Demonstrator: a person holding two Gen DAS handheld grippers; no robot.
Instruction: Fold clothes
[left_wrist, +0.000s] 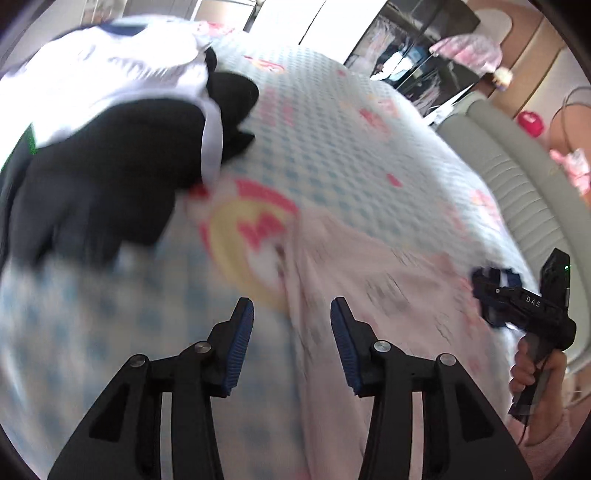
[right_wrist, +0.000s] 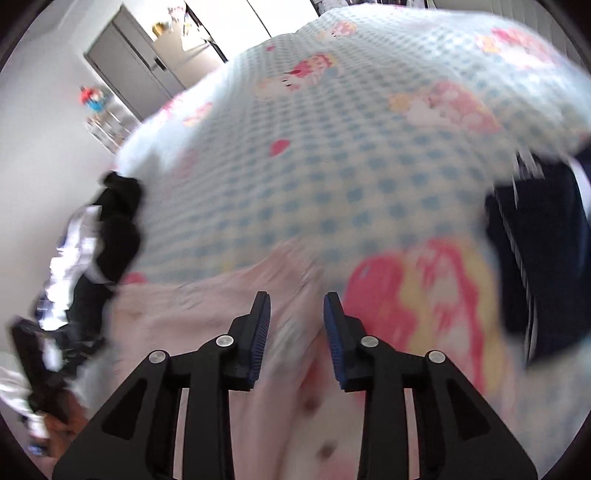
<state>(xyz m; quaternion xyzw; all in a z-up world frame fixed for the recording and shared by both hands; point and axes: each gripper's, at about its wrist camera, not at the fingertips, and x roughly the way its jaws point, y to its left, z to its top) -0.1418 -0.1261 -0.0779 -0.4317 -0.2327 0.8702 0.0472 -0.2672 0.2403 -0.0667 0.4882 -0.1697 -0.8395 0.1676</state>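
A pale pink buttoned garment (left_wrist: 388, 295) (right_wrist: 184, 314) lies spread on the bed. In the left wrist view my left gripper (left_wrist: 291, 314) hovers open over the garment's left edge, nothing pressed between its blue pads (left_wrist: 240, 339). My right gripper (right_wrist: 295, 306) stands open just above the pink cloth near its buttons; the cloth runs under the gap, and blur hides whether it touches the pads. The same right gripper (left_wrist: 487, 284) shows in the left wrist view at the garment's right edge, held by a hand (left_wrist: 532, 373).
The bed cover (left_wrist: 332, 147) (right_wrist: 332, 166) has blue checks and pink cartoon prints. A heap of black and white clothes (left_wrist: 110, 166) (right_wrist: 103, 240) lies at the left. A dark navy garment (right_wrist: 535, 258) lies right. A grey padded headboard (left_wrist: 498, 155) borders the bed.
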